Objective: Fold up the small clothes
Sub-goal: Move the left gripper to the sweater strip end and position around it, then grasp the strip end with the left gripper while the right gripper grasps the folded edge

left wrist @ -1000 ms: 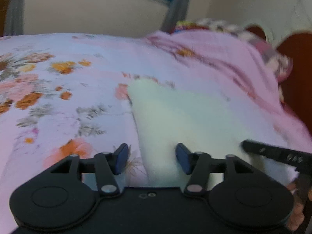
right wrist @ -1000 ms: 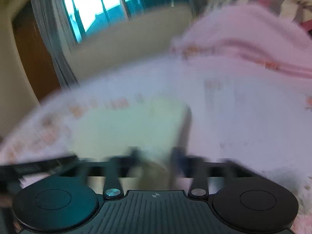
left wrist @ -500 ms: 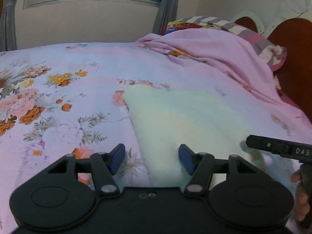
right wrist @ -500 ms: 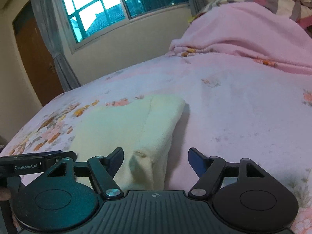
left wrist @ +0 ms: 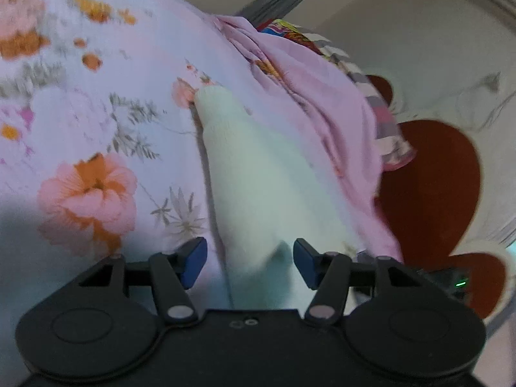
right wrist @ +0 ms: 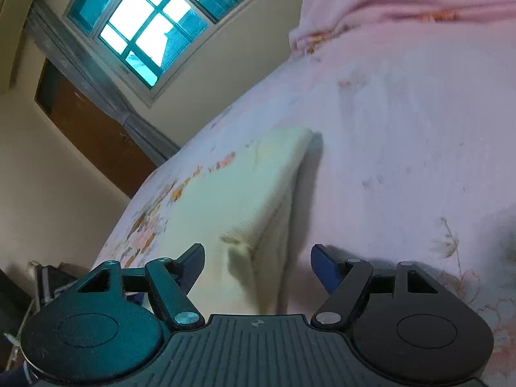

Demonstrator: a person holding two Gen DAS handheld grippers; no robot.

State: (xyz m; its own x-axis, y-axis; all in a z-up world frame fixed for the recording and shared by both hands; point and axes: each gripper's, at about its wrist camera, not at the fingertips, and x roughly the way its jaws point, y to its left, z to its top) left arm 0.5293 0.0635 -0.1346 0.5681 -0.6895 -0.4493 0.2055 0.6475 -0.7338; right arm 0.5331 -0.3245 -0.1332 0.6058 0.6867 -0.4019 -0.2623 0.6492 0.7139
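Left gripper (left wrist: 246, 261) wide open, gripping nothing, near edge of the cloth (left wrist: 258, 174) between its fingers. Right gripper (right wrist: 258, 266) also wide open and empty, at the cloth's folded corner. Cloth pale cream, fuzzy, folded flat on floral pink sheet (left wrist: 96, 122), bunched pink blanket (left wrist: 316, 96) beyond.

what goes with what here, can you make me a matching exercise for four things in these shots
Things:
1. cream cloth
2. bed sheet
3. left gripper
4. window

Descriptions:
A. pink with flowers
B. bright, behind the bed
C. plain pale, lying on the bed
D. jaws open, astride the cloth's near edge

Pairs: 1-C, 2-A, 3-D, 4-B
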